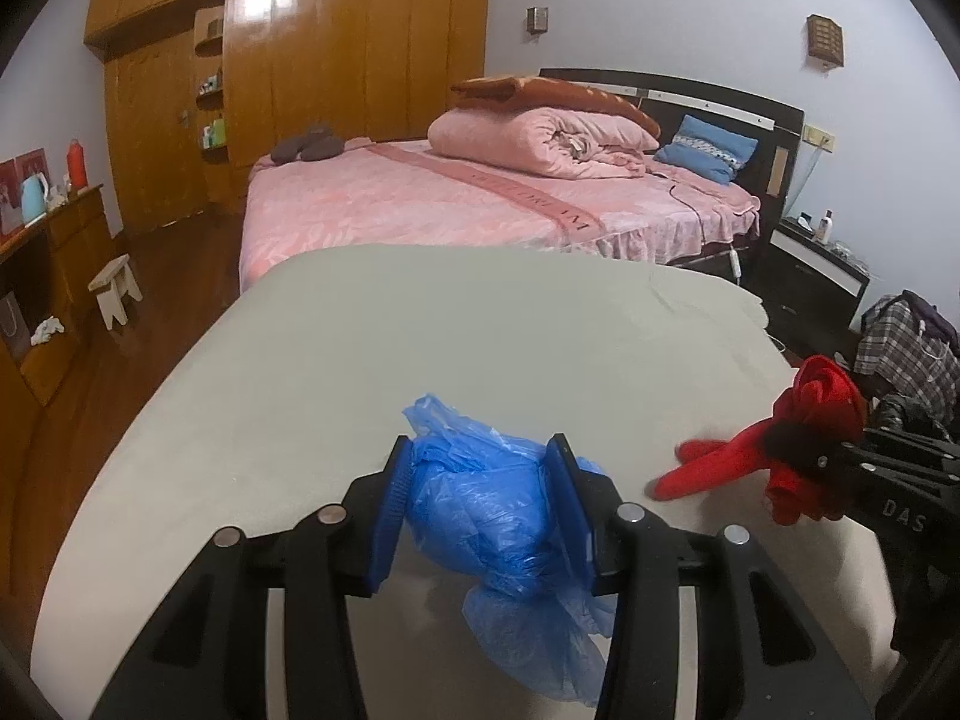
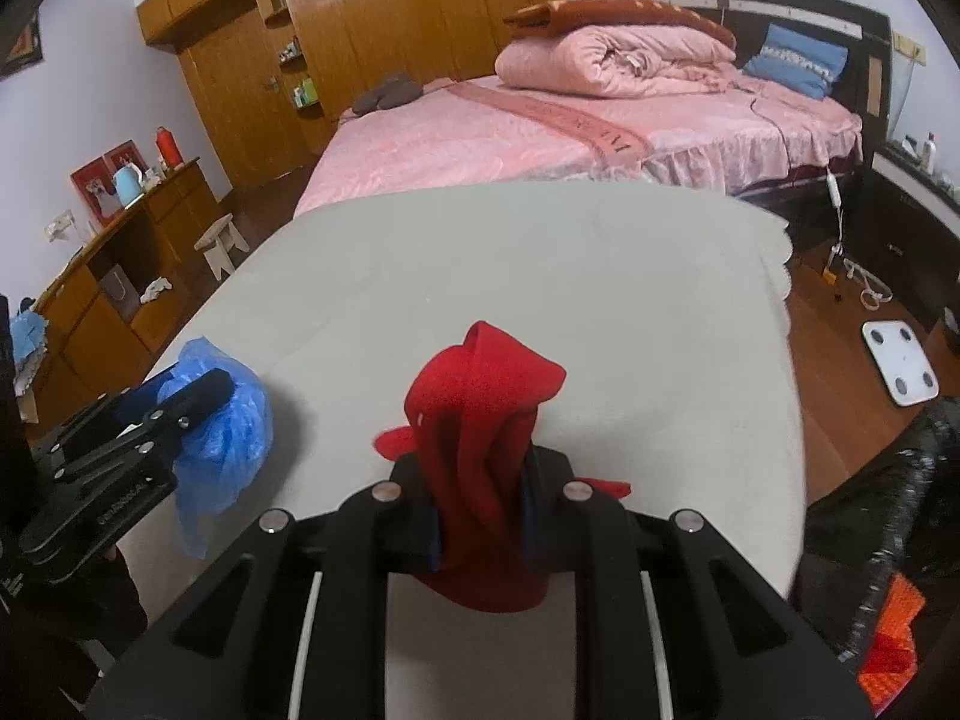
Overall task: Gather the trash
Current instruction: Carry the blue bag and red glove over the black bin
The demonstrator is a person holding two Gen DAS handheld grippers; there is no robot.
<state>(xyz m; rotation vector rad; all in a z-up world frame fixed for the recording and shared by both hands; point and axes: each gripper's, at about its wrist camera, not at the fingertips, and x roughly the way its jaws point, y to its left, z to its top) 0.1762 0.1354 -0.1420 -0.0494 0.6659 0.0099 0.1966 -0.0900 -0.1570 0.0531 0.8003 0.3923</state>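
Observation:
My left gripper (image 1: 480, 450) is shut on a crumpled blue plastic bag (image 1: 498, 516), held just above the beige-covered table (image 1: 420, 330). The bag also shows in the right wrist view (image 2: 228, 420), with the left gripper (image 2: 210, 390) around it. My right gripper (image 2: 480, 462) is shut on a bunched red cloth (image 2: 480, 414) that sticks up between the fingers and hangs below. In the left wrist view the red cloth (image 1: 804, 420) sits at the right, over the table's right edge, in the right gripper (image 1: 840, 456).
A black trash bag (image 2: 888, 492) with orange and red items inside sits low right, beyond the table edge. A pink bed (image 1: 480, 198) stands behind the table. A wooden cabinet (image 2: 120, 276) and a small stool (image 1: 114, 288) stand left. A white scale (image 2: 900, 369) lies on the floor.

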